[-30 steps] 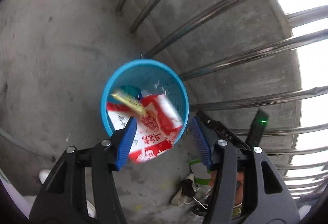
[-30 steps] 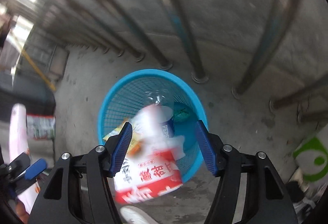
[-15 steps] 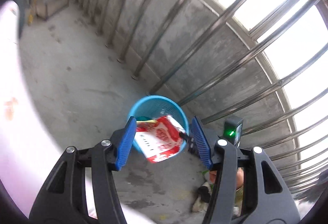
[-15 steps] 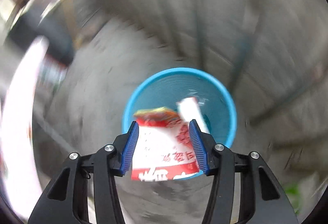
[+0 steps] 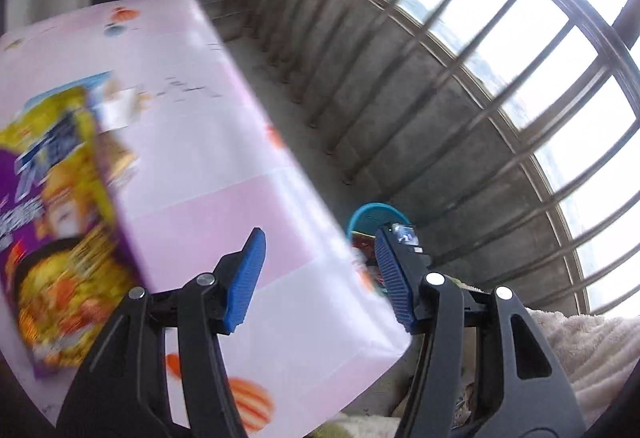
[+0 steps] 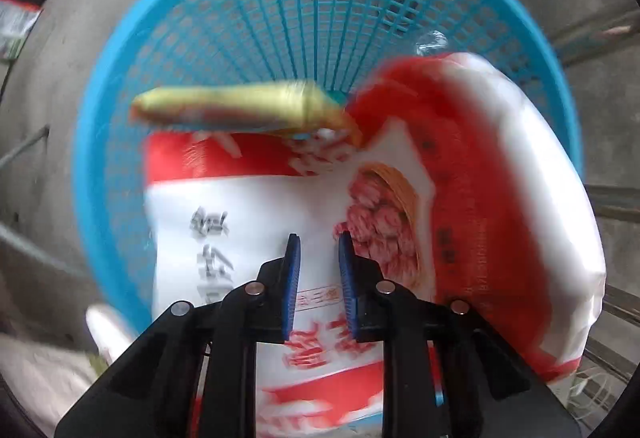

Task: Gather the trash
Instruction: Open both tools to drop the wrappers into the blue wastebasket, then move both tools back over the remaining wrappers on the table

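Observation:
A blue mesh basket [image 6: 224, 17] fills the right wrist view, holding a red-and-white bag [image 6: 460, 177] and a yellow wrapper [image 6: 240, 105]. My right gripper [image 6: 319, 244] is right over the bag, jaws narrowed to a small gap, nothing visibly pinched. In the left wrist view my left gripper [image 5: 318, 242] is open and empty above a pink tablecloth [image 5: 208, 157]. A purple-and-yellow snack box [image 5: 52, 205] lies on the cloth to its left. The basket [image 5: 374, 211] shows small on the floor beyond the table.
Metal railing bars [image 5: 460, 49] and a low concrete wall run behind the basket. A white fluffy cloth [image 5: 580, 342] lies at the lower right of the left wrist view. Concrete floor surrounds the basket.
My left gripper has swung away from the basket and up over the pink table. My right gripper has dropped close onto the bag in the basket and narrowed its jaws.

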### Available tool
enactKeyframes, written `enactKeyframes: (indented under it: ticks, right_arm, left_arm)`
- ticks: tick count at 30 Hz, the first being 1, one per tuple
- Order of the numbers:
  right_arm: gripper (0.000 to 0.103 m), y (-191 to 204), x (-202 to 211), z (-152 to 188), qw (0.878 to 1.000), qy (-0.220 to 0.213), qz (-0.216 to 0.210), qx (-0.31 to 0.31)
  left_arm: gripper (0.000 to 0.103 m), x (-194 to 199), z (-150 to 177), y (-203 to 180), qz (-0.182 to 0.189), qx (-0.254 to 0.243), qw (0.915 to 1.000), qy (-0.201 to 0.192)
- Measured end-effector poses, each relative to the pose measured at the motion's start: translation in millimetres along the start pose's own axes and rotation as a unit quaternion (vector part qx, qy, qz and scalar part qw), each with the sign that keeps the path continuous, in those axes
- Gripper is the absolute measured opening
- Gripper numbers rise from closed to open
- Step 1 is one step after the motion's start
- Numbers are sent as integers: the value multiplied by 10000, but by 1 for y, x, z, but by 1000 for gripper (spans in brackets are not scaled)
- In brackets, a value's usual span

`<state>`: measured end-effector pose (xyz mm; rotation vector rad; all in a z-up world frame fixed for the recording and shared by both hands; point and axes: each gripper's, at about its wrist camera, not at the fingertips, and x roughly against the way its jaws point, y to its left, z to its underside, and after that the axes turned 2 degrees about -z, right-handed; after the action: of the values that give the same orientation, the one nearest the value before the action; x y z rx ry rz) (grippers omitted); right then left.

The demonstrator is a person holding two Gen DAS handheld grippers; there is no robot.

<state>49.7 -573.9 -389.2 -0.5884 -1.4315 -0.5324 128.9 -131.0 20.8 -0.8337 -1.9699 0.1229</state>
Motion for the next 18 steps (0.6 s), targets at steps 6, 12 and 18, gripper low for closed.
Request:
enactKeyframes:
  ticks: [6,12,18]
  right_arm:
    - [17,21,-26,-6,9983,240,449,271]
    - [16,23,-42,-10,9980,279,490,280]
    - [12,35,-49,-9,9969,406,587,324]
  left_arm:
    - [53,31,14,55,-434,536,9972,-298]
    - [53,33,17,77,-420,791,9953,-379]
    - [53,39,20,77,-423,703,9958,-415]
